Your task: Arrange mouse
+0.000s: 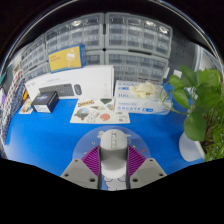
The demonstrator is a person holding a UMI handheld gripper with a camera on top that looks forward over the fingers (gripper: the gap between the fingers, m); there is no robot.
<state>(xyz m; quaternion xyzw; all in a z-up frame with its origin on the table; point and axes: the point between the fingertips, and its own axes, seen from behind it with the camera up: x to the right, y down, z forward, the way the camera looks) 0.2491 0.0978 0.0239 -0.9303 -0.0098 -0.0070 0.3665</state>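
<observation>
Blue covers the table [50,135], which runs from the fingers out to a wall of clear plastic drawers [105,45] stacked across the back at twelve o'clock. At the near end the gripper [113,166] pinches a grey mouse [113,148]: both purple pads [93,161] press on its sides, and its nose points straight ahead between the fingers. Just beyond the mouse, at twelve o'clock, lies a flat printed card [100,113] with small pictures on it. A white keyboard box [72,83] stands behind the card toward eleven o'clock, and a small black box [45,100] sits beside it at ten. More packets crowd the far left, too small to tell apart. At one o'clock rests a white and blue carton [140,98]. A green plant [203,105] in a white pot [193,148] fills the right side at two to three o'clock, its leaves hanging over the table edge there. The stretch of blue between the mouse and the card lies open.
</observation>
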